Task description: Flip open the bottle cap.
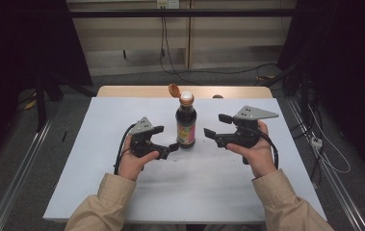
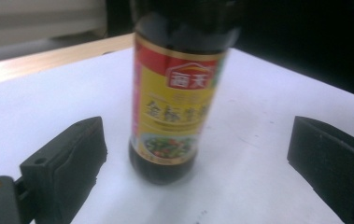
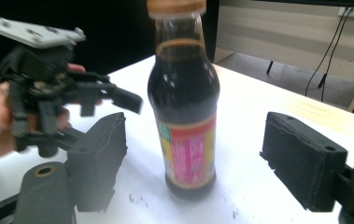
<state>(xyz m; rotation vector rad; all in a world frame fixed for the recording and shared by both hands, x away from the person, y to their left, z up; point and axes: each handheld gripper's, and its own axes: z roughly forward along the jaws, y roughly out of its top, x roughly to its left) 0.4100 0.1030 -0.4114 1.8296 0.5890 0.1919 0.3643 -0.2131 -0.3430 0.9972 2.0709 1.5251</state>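
Note:
A dark soy sauce bottle (image 1: pixel 186 124) with a red and yellow label stands upright mid-table, its orange flip cap (image 1: pixel 174 89) hinged open. My left gripper (image 1: pixel 165 138) sits just left of the bottle's base, open, jaws apart from the glass. In the left gripper view the bottle (image 2: pixel 177 107) stands ahead between the wide-spread jaws of that gripper (image 2: pixel 198 140). My right gripper (image 1: pixel 216 125) is open a little to the bottle's right. From the right gripper (image 3: pixel 198 149) the bottle (image 3: pixel 184 116) rises between the spread jaws, untouched, with the left gripper (image 3: pixel 72 93) beyond it.
A white sheet (image 1: pixel 122 183) covers the wooden table (image 1: pixel 136 91). Metal rails (image 1: pixel 21 168) run along the floor on both sides. Cables (image 1: pixel 324 144) lie on the floor at the right and hang at the back wall.

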